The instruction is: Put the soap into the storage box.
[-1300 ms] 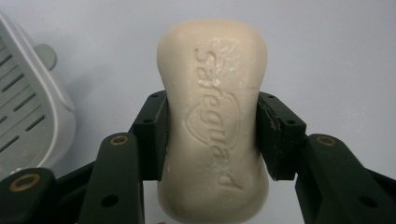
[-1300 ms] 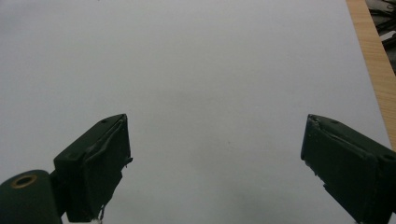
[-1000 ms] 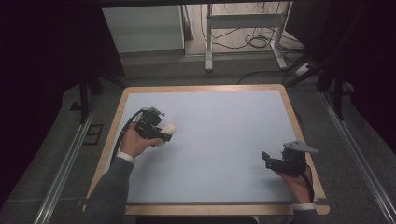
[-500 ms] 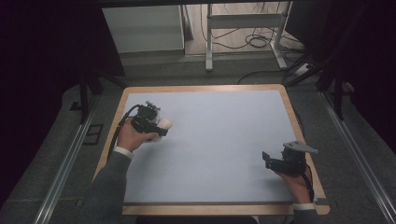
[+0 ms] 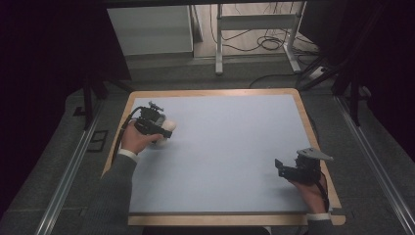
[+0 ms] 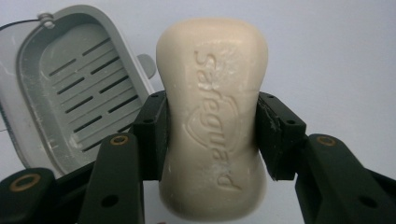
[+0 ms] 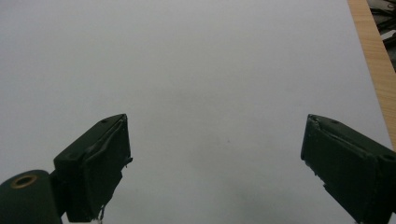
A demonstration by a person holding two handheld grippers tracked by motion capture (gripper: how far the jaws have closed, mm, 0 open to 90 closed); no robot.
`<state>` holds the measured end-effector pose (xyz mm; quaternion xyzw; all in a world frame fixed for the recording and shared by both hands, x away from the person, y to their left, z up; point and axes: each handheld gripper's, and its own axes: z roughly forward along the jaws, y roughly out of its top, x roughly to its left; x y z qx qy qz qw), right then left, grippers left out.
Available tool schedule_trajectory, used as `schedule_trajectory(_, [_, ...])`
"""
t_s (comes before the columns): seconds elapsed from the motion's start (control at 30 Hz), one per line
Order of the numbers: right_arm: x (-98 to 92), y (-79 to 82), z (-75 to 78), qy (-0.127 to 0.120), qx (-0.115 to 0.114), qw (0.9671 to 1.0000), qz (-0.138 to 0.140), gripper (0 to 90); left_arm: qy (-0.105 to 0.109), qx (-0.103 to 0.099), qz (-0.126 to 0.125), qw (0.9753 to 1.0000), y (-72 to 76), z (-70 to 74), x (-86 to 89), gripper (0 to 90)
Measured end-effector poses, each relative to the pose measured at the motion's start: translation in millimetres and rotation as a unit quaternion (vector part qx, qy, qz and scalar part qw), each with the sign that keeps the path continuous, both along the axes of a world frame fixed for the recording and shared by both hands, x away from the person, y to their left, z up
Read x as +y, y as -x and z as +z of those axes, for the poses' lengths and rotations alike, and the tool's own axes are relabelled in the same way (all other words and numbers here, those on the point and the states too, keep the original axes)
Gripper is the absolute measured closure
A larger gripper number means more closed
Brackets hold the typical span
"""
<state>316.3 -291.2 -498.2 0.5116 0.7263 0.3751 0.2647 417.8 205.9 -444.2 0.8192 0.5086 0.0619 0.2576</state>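
A cream soap bar [image 6: 212,116] stamped "Safeguard" stands lengthwise between the jaws of my left gripper [image 6: 211,122], which is shut on its narrow waist. Just behind it and to the left lies an open grey soap dish [image 6: 70,93] with a slotted floor. In the high view the left gripper [image 5: 165,129] holds the soap bar [image 5: 169,127] over the left part of the blue mat [image 5: 230,142]. My right gripper [image 5: 279,166] rests near the mat's right front. Its jaws stand wide apart in the right gripper view [image 7: 215,154], with nothing between them.
A wooden border [image 5: 313,132] frames the blue mat, and its edge [image 7: 373,60] runs along the right of the right gripper view. Beyond the table stand a metal frame [image 5: 254,29] and floor cables [image 5: 266,44].
My left gripper has carried the soap bar a little farther from the person, toward the table's far left. The right gripper has stayed put.
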Motion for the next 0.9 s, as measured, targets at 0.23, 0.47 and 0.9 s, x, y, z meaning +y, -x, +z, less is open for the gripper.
schedule_trajectory(0.23, [0.4,-0.3,-0.8,0.001,0.001,1.0000,0.001,8.1,0.009,0.008,0.009,0.9999,-7.3,-4.6,4.6,49.6])
schedule_trajectory(0.47, [0.6,-0.6,-1.3,0.001,0.003,1.0000,0.002,8.0,0.006,0.005,0.008,0.9999,-7.2,3.9,6.4,49.6])
schedule_trajectory(0.9, [0.7,-0.5,-1.2,0.002,0.003,1.0000,0.002,8.1,0.008,-0.007,0.025,0.9996,-9.5,18.5,17.1,49.7])
